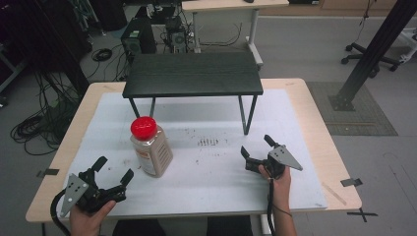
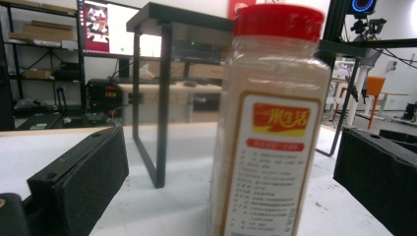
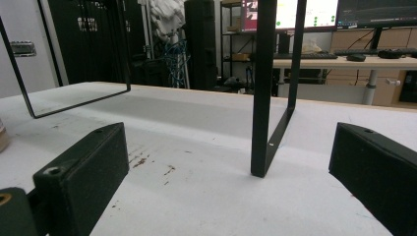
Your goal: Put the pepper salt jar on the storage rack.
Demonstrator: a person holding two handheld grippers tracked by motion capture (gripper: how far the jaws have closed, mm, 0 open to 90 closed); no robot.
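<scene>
A clear jar with a red lid (image 1: 150,146) stands upright on the white mat, left of centre. It holds pale powder and carries an orange-and-white label. In the left gripper view the jar (image 2: 270,128) looms close, just ahead of the jaws and nearer the right one. My left gripper (image 1: 114,171) rests open at the mat's front left, a short way from the jar and not touching it. My right gripper (image 1: 256,146) stands open at the front right with nothing between its jaws. In the right gripper view it faces the black leg (image 3: 268,93) of the small table.
A small black table (image 1: 193,73) on thin metal legs stands at the back of the white mat (image 1: 216,182). Dark crumbs (image 1: 207,142) speckle the mat's middle. The wooden tabletop edge (image 1: 334,162) runs around the mat. Cables and computers lie on the floor beyond.
</scene>
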